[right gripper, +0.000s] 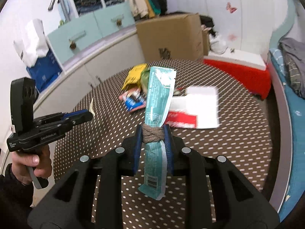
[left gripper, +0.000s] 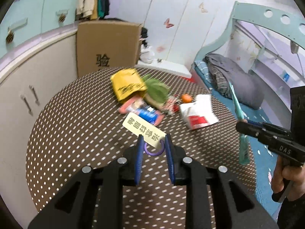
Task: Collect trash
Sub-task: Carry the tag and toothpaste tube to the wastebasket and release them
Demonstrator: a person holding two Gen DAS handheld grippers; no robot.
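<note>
1. Right tool is clamped on a teal wrapper, at centre of the frame.
2. Left tool pinches a cream tag with its purple ring.
3. Better to keep both grips firm while carrying.
4. Other trash, among it a yellow bag, lies on the dotted surface; its inside I cannot see.
5. No bin is visible.

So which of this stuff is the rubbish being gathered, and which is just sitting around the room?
Part of the job:
- cream tag in left gripper
- teal wrapper in right gripper
- yellow bag
- blue-and-pink packet
- red-and-white carton

Just lying about:
- cardboard box
- grey bedding
</note>
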